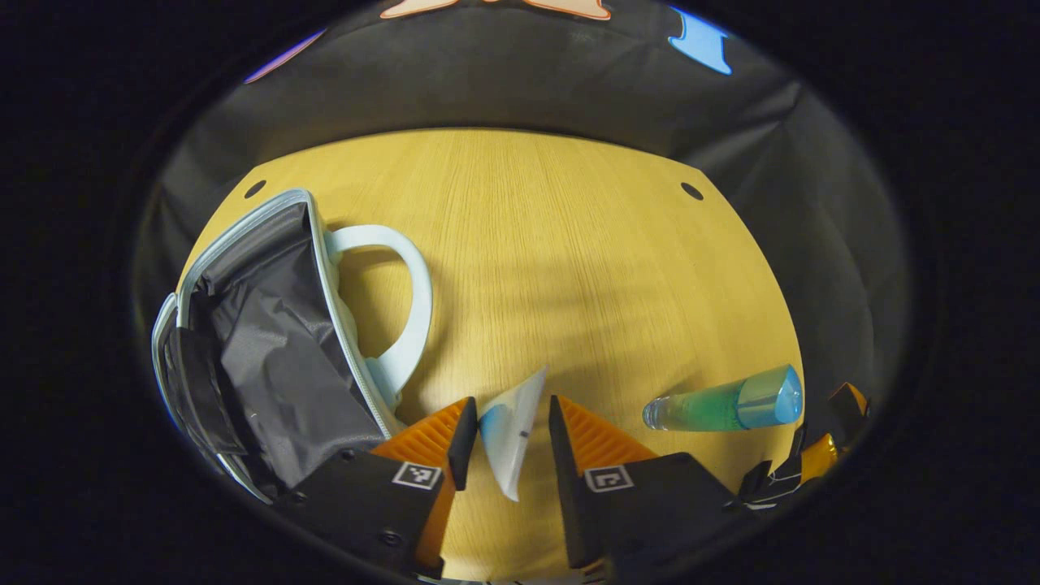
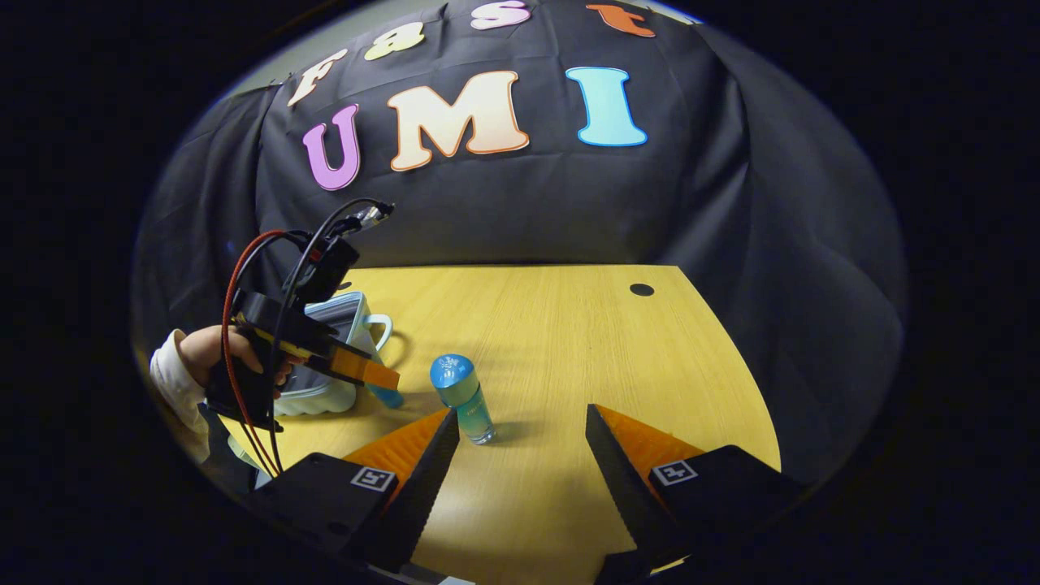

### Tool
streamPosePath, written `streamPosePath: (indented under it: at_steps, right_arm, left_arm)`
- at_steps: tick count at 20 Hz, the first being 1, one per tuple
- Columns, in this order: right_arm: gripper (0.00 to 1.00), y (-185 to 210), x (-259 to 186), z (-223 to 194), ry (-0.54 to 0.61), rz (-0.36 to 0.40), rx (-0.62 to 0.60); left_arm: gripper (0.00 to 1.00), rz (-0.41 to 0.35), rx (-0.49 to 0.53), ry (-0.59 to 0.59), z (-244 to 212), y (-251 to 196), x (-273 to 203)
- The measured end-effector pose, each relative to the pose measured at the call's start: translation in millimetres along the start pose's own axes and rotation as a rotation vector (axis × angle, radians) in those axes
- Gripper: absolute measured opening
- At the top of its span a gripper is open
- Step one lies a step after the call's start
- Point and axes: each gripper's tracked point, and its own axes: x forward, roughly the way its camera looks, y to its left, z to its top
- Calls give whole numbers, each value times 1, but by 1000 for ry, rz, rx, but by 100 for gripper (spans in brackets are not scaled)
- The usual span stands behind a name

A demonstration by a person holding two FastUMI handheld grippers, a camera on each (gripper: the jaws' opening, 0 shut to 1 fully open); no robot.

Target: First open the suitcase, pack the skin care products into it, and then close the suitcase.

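We are in the packing step: the suitcase point(image 1: 268, 341), a small pale blue case with a dark grey lining, lies open near the left edge of the wooden bench point(image 1: 552, 244), its looped handle pointing toward the middle of the bench.

In the left gripper view, our left gripper point(image 1: 508, 443) carries a white and blue tube point(image 1: 510, 435) standing between its two orange fingers. The jaws are partly closed around it, though we cannot tell whether both fingers truly press on the tube. It hangs just beside the open case, so we judge the next move is to swing left over the lining and let go.

In the right gripper view, our right gripper point(image 2: 520, 443) is spread wide and holds nothing. A bottle point(image 2: 461, 398) with green liquid and a blue cap lies on the bench near the front edge, just ahead of the left finger, not touching. We judge it waits its turn. A sleeved hand point(image 2: 215, 353) holds the left gripper beside the suitcase.
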Motion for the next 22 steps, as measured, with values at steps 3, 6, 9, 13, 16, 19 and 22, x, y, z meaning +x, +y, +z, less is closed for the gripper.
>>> streamPosePath:
  at_steps: [3, 6, 9, 13, 16, 19, 22]
  right_arm:
    - [98, 6, 3, -5, 0, 9, -10]
    - [98, 14, 7, -11, 11, 27, -12]
    - [98, 25, 14, -17, 18, 55, -22]
    - [95, 38, 32, -28, 33, 102, -42]
    - [99, 47, 47, -36, 36, 138, -63]
    - [95, 51, 67, -42, 44, 161, -90]
    - [99, 55, 86, -45, 45, 185, -108]
  left_arm:
    - [31, -4, -23, -1, -1, 2, 1]
    - [26, -16, -30, 16, -6, 3, -3]
    - [24, -48, -40, 23, -9, -3, -14]
    - [25, -117, -51, -9, 3, -16, -51]
    - [24, -168, -77, -24, 12, -18, -78]
    - [24, -138, -95, -29, 17, 8, -105]
    - [24, -107, -127, 4, 10, 44, -129]
